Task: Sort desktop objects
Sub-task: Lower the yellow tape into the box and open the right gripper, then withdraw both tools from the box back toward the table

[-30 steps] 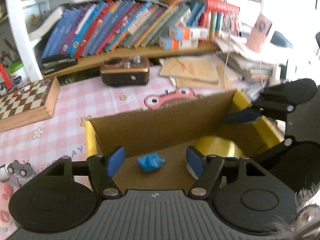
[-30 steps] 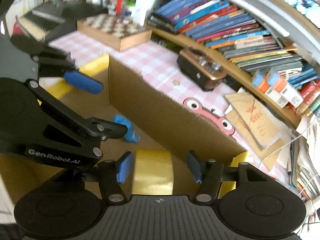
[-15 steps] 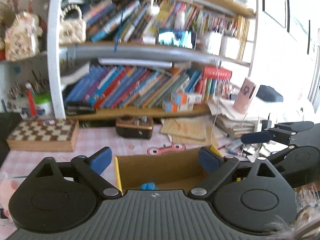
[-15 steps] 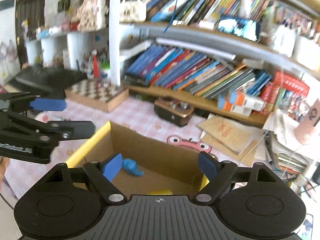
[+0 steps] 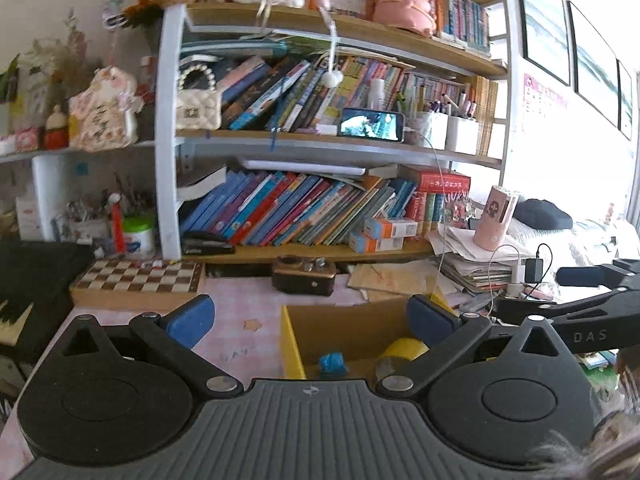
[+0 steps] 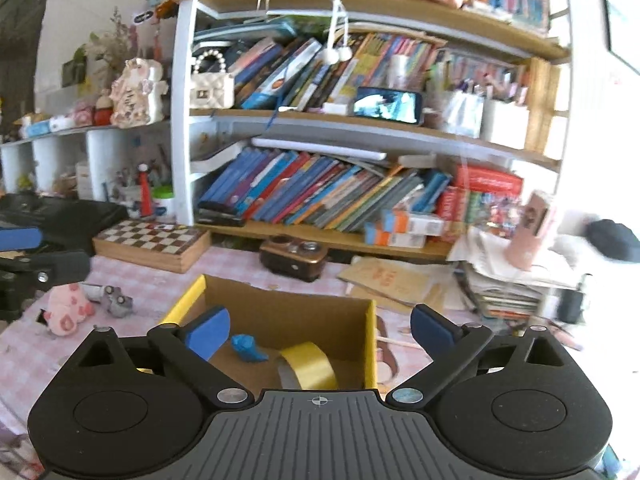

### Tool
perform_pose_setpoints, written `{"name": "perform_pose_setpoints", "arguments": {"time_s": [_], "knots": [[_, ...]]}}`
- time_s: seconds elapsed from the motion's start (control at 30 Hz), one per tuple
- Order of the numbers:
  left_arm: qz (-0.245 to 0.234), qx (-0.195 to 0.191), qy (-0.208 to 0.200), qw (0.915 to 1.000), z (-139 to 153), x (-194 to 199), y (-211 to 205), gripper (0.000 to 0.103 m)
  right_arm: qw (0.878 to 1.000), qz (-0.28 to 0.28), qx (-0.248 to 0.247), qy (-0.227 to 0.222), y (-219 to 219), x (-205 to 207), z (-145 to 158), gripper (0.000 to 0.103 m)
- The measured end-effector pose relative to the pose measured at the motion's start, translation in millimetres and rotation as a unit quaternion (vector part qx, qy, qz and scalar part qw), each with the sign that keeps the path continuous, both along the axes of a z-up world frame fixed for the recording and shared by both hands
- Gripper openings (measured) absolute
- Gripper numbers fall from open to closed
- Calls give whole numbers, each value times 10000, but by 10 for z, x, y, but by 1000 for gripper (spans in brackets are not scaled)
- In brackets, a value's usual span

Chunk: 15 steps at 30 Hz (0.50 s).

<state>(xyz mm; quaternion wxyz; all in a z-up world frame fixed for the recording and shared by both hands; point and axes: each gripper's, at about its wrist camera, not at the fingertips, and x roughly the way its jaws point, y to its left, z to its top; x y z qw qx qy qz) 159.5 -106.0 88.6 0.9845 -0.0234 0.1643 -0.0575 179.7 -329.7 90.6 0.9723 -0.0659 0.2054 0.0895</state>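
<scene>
Both grippers, left (image 5: 308,320) and right (image 6: 320,330), have just been spread empty above the box (image 6: 280,312); leftover toys (image 6: 68,308) could be missed.

tape roll (image 6: 308,364) in box (image 6: 370,344), chessboard (image 6: 154,242) behind

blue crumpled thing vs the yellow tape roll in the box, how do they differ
The blue crumpled object is small, irregular and wrinkled; the yellow tape roll is larger, a smooth glossy ring. The blue object lies nearer the box's left wall, the tape roll nearer its right, tilted, with the grey inner face showing. Both rest loose on the cardboard box floor, untouched by either gripper.
</scene>
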Motion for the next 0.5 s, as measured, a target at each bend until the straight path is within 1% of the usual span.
{"name": "perform_pose_setpoints", "arguments": {"time_s": [0.17, 0.33, 0.43, 0.5], "knots": [[156, -42, 24, 9999, -110, -266, 156, 103, 9995, -282, -72, -129, 134, -333, -114, 100], [258, -41, 103, 9996, -245, -530, 329, 103, 9987, -512, -13, -2, 277, -622, -257, 102], [292, -50, 227, 9993, -356, -677, 426, 103, 9980, -621, -35, 82, 388, -794, -361, 102], [318, 10, 317, 9990, -442, -775, 476, 103, 9972, -727, 7, 186, 456, -901, -431, 102]]}}
